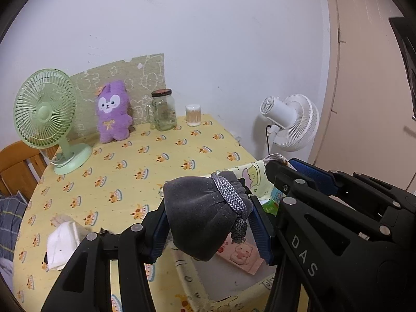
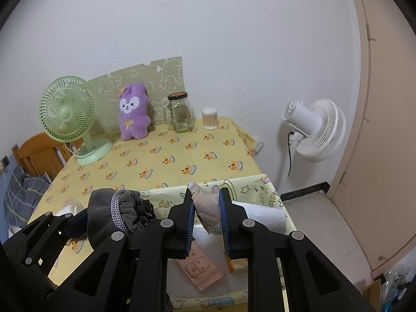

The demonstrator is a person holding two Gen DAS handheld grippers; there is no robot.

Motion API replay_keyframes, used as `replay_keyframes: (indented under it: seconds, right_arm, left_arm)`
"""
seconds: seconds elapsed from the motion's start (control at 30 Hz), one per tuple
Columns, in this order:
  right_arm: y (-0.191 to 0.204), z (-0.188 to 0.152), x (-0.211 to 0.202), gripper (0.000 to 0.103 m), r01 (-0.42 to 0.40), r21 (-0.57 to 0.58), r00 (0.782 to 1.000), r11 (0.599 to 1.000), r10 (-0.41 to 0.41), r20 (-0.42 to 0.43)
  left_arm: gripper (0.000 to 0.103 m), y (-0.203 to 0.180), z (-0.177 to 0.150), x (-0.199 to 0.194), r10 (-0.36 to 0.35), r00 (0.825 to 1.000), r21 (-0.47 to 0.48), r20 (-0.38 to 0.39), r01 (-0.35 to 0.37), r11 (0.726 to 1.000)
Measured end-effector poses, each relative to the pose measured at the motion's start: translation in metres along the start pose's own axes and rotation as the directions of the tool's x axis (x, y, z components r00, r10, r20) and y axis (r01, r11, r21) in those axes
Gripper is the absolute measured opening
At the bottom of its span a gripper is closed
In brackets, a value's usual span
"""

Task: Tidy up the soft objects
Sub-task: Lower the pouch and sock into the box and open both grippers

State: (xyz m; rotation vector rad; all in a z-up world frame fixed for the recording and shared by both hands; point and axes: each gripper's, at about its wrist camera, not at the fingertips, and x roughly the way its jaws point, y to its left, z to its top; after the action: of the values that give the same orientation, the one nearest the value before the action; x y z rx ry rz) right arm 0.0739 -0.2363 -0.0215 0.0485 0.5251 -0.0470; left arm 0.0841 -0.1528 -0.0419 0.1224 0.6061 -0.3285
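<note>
Your left gripper (image 1: 208, 223) clamps a dark grey velvety drawstring pouch (image 1: 200, 218), plump and rounded, its gathered neck wound with a braided silver-grey cord (image 1: 230, 195) whose knotted end dangles down. It hangs above the fabric storage box (image 2: 257, 184), a pale yellow bin printed with cartoons, at the near edge of the table (image 1: 145, 161). Your right gripper (image 2: 206, 217) is closed on a small, pale pink, crumpled soft packet (image 2: 205, 208) over the same box, where a pink card with a bear (image 2: 200, 267) lies on the bottom.
</note>
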Motion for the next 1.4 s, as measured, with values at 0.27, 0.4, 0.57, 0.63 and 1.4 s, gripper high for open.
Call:
replay_keyframes:
  seconds: [0.27,0.4,0.57,0.63,1.4]
  right_arm:
    - [-0.016,-0.006,0.015,0.021,0.009,0.027,1.000,1.000,-0.009,-0.028]
    - [-0.022,-0.009,0.023,0.021,0.009,0.043,0.999,0.999,-0.006,-0.048]
    - [-0.026,-0.009,0.033,0.021,0.009,0.053,0.998,0.999,-0.006,-0.063]
    - [-0.026,-0.008,0.036,0.021,0.006,0.055,0.998,0.998,-0.002,-0.067]
    - [-0.018,-0.002,0.029,0.075,0.014,0.062,0.999,0.998,-0.011,-0.048]
  left_arm:
    - [0.060,-0.012,-0.001,0.018,-0.005,0.999,0.026,-0.043,0.006,1.000]
    - [0.070,-0.016,-0.002,0.028,-0.007,0.997,0.047,-0.077,0.011,0.999]
    - [0.083,-0.018,-0.001,0.036,0.013,0.994,0.065,-0.107,-0.006,0.998]
    - [0.084,-0.018,-0.001,0.039,0.017,0.993,0.068,-0.116,-0.009,0.998]
    - [0.087,-0.011,0.002,0.032,-0.007,0.993,0.045,-0.114,0.012,0.999]
